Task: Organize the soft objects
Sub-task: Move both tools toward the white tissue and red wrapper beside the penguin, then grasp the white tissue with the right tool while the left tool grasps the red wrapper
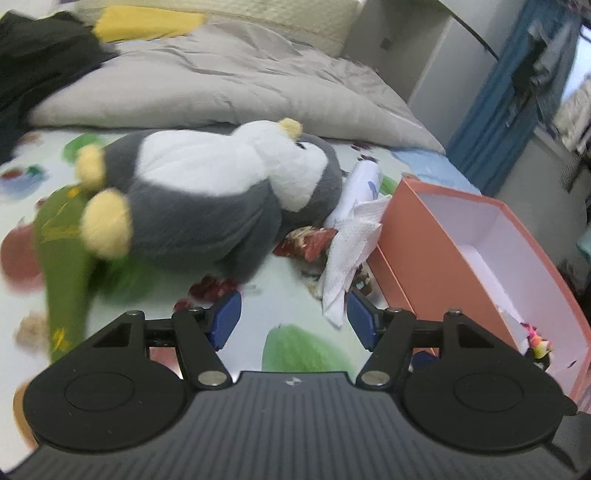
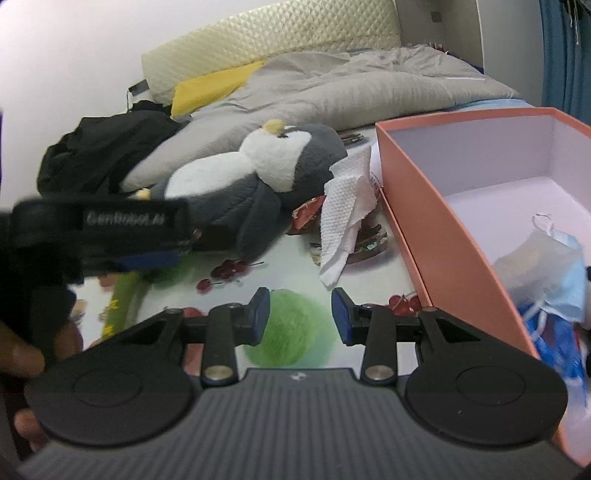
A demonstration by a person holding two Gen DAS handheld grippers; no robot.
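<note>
A grey and white plush penguin lies on its side on the fruit-print sheet; it also shows in the right wrist view. A white paper towel leans beside it against the orange box, seen also in the right wrist view as towel and box. A green cloth lies under the penguin's feet. My left gripper is open, just short of the penguin and towel. My right gripper is open over the sheet. The left gripper appears at the penguin's base.
The box holds a blue face mask and small items. A grey duvet, yellow pillow and black clothing lie behind. A white rolled item lies behind the towel.
</note>
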